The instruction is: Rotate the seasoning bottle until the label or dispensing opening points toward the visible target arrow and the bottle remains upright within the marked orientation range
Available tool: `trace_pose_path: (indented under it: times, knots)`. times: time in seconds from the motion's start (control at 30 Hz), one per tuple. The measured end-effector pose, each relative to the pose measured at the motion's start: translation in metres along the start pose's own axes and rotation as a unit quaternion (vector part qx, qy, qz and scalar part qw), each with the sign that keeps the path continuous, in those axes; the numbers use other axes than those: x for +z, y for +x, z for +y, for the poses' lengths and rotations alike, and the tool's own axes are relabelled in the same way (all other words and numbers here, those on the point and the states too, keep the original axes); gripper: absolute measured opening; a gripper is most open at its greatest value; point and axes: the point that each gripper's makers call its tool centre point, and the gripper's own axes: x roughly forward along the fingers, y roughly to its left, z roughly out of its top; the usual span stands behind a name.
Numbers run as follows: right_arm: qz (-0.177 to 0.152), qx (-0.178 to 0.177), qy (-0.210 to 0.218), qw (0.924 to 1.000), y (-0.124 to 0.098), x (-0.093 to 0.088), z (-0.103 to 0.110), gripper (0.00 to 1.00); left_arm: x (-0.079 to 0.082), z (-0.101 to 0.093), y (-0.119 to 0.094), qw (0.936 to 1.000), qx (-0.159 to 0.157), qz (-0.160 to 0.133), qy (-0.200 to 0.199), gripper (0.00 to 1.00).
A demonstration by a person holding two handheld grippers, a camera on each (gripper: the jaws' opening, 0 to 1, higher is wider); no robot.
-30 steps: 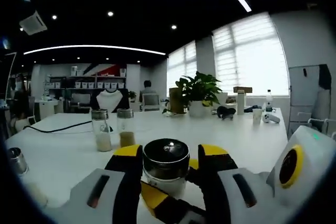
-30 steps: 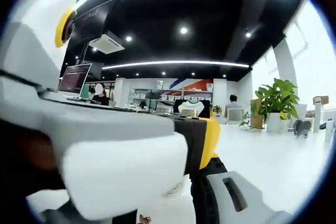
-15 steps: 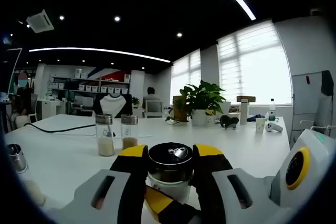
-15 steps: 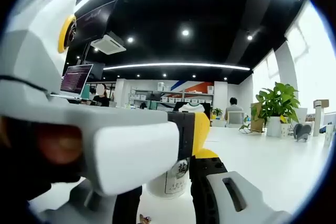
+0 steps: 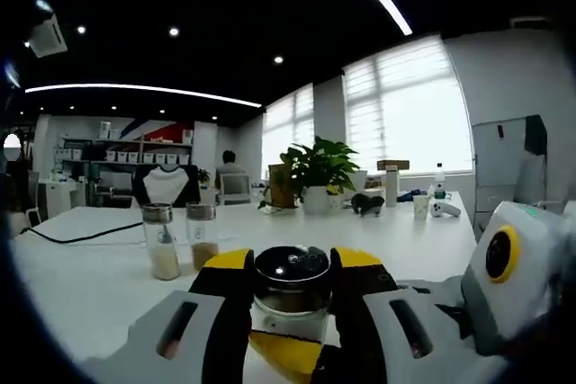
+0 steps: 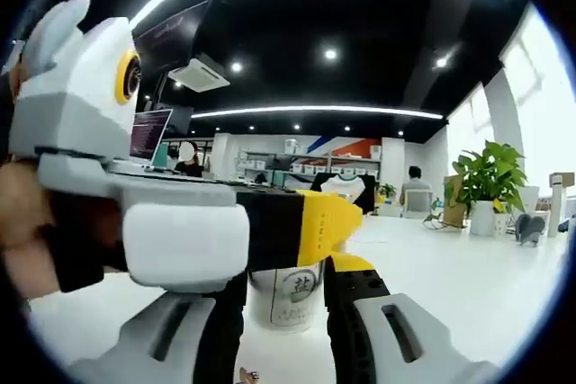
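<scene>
i am gripping the seasoning bottle [image 5: 290, 290] at lower centre of the left gripper view, the left gripper [image 5: 290, 287] clenched around its body just under the dark cap. the right gripper [image 6: 284, 299] is also bracketing it; whether it is squeezing, i cannot tell. i judge the rotation step underway; no target arrow in sight, so next i should be twisting slowly, keeping it upright.

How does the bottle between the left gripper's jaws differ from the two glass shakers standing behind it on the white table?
The seasoning bottle is wide and squat with a dark, glossy lid; the two glass shakers are slim and tall with small silvery caps. The seasoning bottle sits between the jaws of the left gripper, while the shakers stand free, farther back on the white table. The shakers show pale and brownish fill low down; the bottle's contents cannot be judged. All stand upright.
</scene>
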Motion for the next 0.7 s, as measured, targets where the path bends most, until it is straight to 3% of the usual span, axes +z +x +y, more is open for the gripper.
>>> trace_pose_path:
  times: [0.03,0.07,0.2,0.37,0.53,0.7]
  knots:
    - [-0.001,0.008,0.013,0.9999,0.0,0.001,0.001,0.31,-0.001,-0.001,-0.001,0.9999,-0.007,0.001,-0.013,0.35]
    - [0.003,0.009,0.008,0.9999,-0.001,0.001,-0.003,0.31,0.0,-0.006,0.0,0.9994,-0.034,0.0,0.003,0.35]
    - [0.005,0.047,0.047,0.9978,-0.002,0.001,0.002,0.31,0.002,-0.013,-0.004,0.9963,-0.083,0.005,0.022,0.35]
    - [0.01,0.071,0.035,0.9968,-0.002,0.001,0.011,0.32,-0.001,-0.018,-0.009,0.9878,-0.14,0.022,0.064,0.35]
    - [0.019,0.091,0.034,0.9951,-0.002,-0.001,0.018,0.33,-0.005,-0.022,-0.015,0.978,-0.193,0.04,0.069,0.35]
    - [0.025,0.099,0.04,0.9939,0.0,-0.003,0.019,0.34,-0.008,-0.019,-0.013,0.9725,-0.215,0.047,0.075,0.35]
